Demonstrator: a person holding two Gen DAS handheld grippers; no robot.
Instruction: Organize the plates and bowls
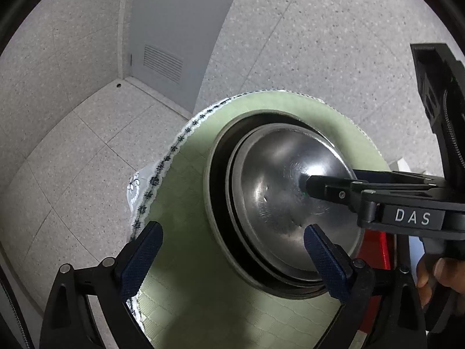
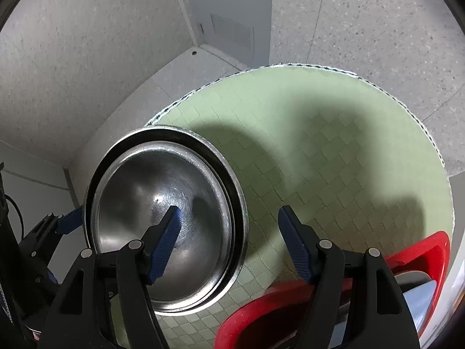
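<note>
A steel bowl [image 1: 279,192] sits nested inside a wider steel plate [image 1: 216,226] on a round table with a pale green cloth [image 1: 186,250]. The same bowl [image 2: 157,212] and plate rim [image 2: 232,192] show in the right wrist view. My left gripper [image 1: 232,244] is open, its blue fingers astride the near rim of the stack. My right gripper [image 2: 229,238] is open and empty, above the bowl's right side; it also shows in the left wrist view [image 1: 328,187] reaching in over the bowl.
A red plastic rack [image 2: 290,299] stands at the table's near right edge. The table cloth [image 2: 334,145] stretches bare beyond the stack. Speckled floor tiles [image 1: 87,145], a wall and a grey door [image 1: 174,29] lie past the table edge.
</note>
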